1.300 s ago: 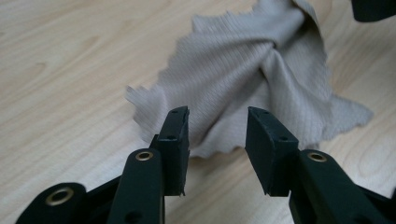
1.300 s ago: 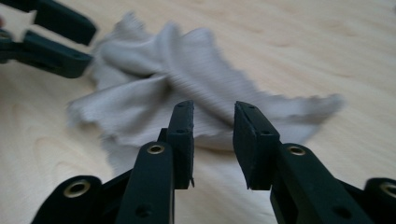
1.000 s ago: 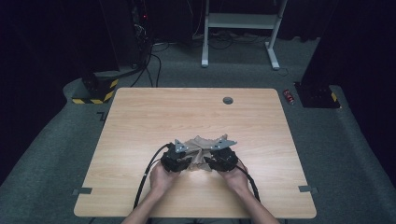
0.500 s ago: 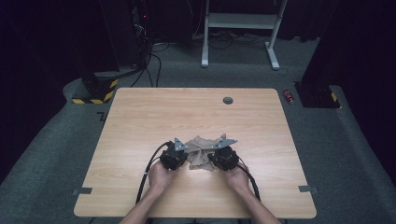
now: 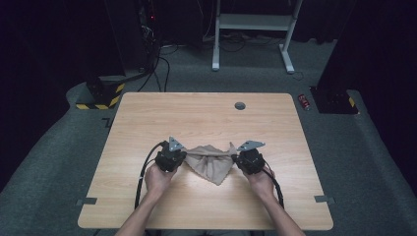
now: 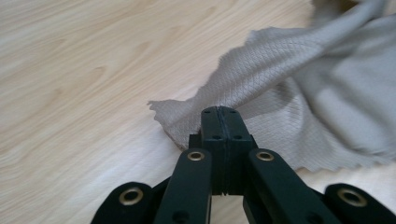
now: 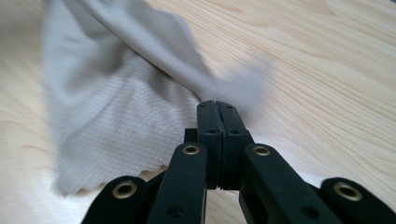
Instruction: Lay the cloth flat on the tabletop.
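Observation:
A beige waffle-weave cloth (image 5: pixel 210 161) hangs stretched between the two grippers over the near middle of the wooden table (image 5: pixel 206 118). My left gripper (image 5: pixel 183 154) is shut on the cloth's left corner; its own view shows the cloth (image 6: pixel 299 98) pinched at the closed tips (image 6: pixel 219 110). My right gripper (image 5: pixel 235 157) is shut on the opposite corner, with the cloth (image 7: pixel 121 102) running away from its closed tips (image 7: pixel 215 103). The upper edge is pulled taut, and the rest sags down to a point touching the table.
A round grey grommet (image 5: pixel 240 105) sits near the table's far edge. On the carpet to the right of the table lies a red can (image 5: pixel 305 102). Behind the table stand a yellow-and-black striped base (image 5: pixel 101 96) with cables and a white desk frame (image 5: pixel 255 29).
Both grippers have moved apart, the left leftward and the right rightward, pulling the bunched cloth out into a taut span between them.

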Demonstrator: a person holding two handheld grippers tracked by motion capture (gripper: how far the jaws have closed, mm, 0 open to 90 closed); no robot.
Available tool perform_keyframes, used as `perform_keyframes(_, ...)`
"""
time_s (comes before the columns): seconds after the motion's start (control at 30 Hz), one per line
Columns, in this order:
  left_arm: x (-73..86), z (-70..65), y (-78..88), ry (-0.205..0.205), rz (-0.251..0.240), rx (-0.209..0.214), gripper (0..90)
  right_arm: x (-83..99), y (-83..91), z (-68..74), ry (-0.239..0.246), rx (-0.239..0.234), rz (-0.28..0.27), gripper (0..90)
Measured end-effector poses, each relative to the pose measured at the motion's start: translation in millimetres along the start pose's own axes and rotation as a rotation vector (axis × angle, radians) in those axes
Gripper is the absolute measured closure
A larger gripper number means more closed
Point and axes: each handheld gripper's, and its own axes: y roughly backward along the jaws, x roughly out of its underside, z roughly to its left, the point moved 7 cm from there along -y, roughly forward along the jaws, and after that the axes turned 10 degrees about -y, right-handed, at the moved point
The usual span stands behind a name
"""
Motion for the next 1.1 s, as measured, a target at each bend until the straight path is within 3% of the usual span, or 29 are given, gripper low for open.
perform_keyframes(0.1, 5.7, -0.8, -9.3, 0.010, 0.037, 0.001, 89.0, 5.5, -5.0, -13.0, -0.048, 0.023, 0.024, 88.5)
perform_keyframes(0.17, 5.5, -5.5, -9.9, 0.009, 0.029, 0.001, 79.5, 8.2, -6.0, -14.1, -0.059, 0.028, 0.029, 83.5)
perform_keyframes(0.23, 1.1, -20.7, -2.8, 0.001, -0.009, 0.028, 74.6, 8.9, -0.8, -6.0, -0.049, 0.008, 0.004, 79.6)
perform_keyframes(0.27, 1.1, -20.7, -2.8, 0.001, -0.009, 0.028, 72.9, 8.9, -0.8, -6.0, -0.049, 0.008, 0.004, 79.6)
perform_keyframes(0.33, -3.6, -42.2, 7.3, -0.038, -0.048, 0.053, 70.9, 9.2, 7.5, 8.5, -0.011, -0.024, -0.028, 77.7)
perform_keyframes(0.37, -3.6, -42.2, 7.3, -0.038, -0.048, 0.053, 70.2, 9.2, 7.5, 8.5, -0.011, -0.024, -0.028, 77.7)
perform_keyframes(0.4, -3.4, -57.7, 9.5, -0.053, -0.052, 0.092, 69.3, 12.6, 10.9, 21.1, 0.012, -0.059, -0.034, 76.1)
perform_keyframes(0.47, -1.0, -72.3, 6.1, -0.064, -0.031, 0.140, 67.5, 17.3, 10.0, 30.7, 0.037, -0.083, -0.023, 73.8)
perform_keyframes(0.5, -1.0, -72.3, 6.1, -0.064, -0.031, 0.140, 66.7, 17.3, 10.0, 30.7, 0.037, -0.083, -0.023, 73.8)
perform_keyframes(0.63, 5.1, -90.9, -8.1, -0.033, -0.002, 0.184, 61.6, 30.4, 1.2, 47.8, 0.056, -0.113, 0.009, 66.7)
perform_keyframes(0.83, 4.9, -93.2, -14.2, -0.036, 0.004, 0.162, 62.2, 37.7, -6.9, 52.1, 0.079, -0.108, 0.045, 67.3)
perform_keyframes(0.9, 4.8, -92.6, -14.5, -0.045, 0.007, 0.155, 66.4, 42.0, -10.1, 53.2, 0.108, -0.098, 0.063, 74.1)
perform_keyframes(1.0, 4.8, -90.6, -15.0, -0.048, 0.006, 0.159, 70.4, 42.2, -10.3, 52.2, 0.109, -0.095, 0.060, 81.2)
perform_keyframes(1.1, 5.3, -87.8, -15.2, -0.046, 0.007, 0.155, 81.0, 41.5, -10.5, 50.4, 0.109, -0.091, 0.061, 85.3)
